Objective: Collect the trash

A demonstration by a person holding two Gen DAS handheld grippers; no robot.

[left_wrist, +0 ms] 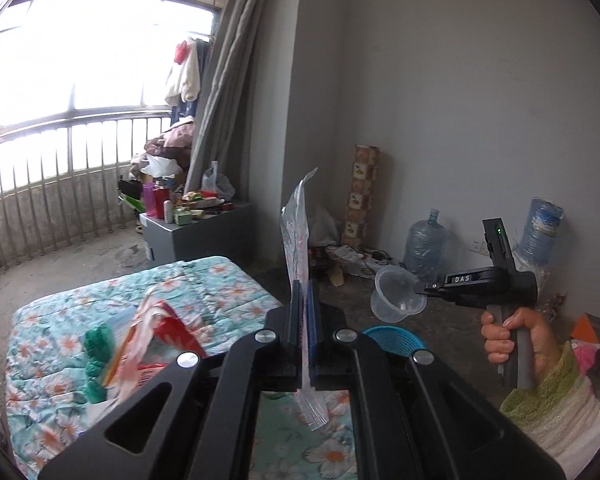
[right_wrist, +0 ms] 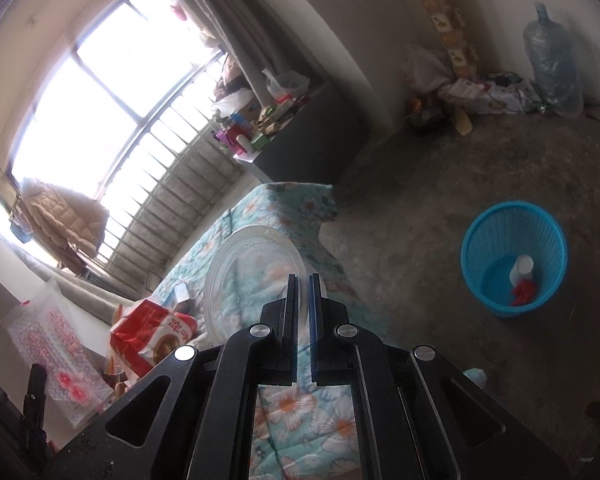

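Down on the bare floor, to the right of the bed, stands the blue basket [right_wrist: 514, 258], and that is where your trash has to go. It is open at the top, and a small white bottle [right_wrist: 522, 270] with something red already lies at the bottom.

Your right hand-held gripper [right_wrist: 300, 280] is pinching the thin wall of a clear plastic cup [right_wrist: 254, 276]. The cup lies on its side, with its open mouth turned away from the basket and towards the window. From this gripper the basket lies ahead and off to the right, lower down and a good way off. The cup hangs over the edge of the flowery bed [right_wrist: 300, 204], not over the basket yet.

Your left hand-held gripper [left_wrist: 305, 284] is pressed together on a clear plastic bag [left_wrist: 298, 220] with pink print. The bag stands up tall and thin between the fingers, and a short end hangs below them. In the left view only a bit of the basket's rim [left_wrist: 396, 338] peeks out just behind the gripper on the right, so it lies low and close in front of you.

I think your right hand is the nearer one, so the cup looks like the first to drop. You would need to swing it right and tip its mouth down over the basket. More trash, like the red and white packet [right_wrist: 152, 336], waits on the bed.
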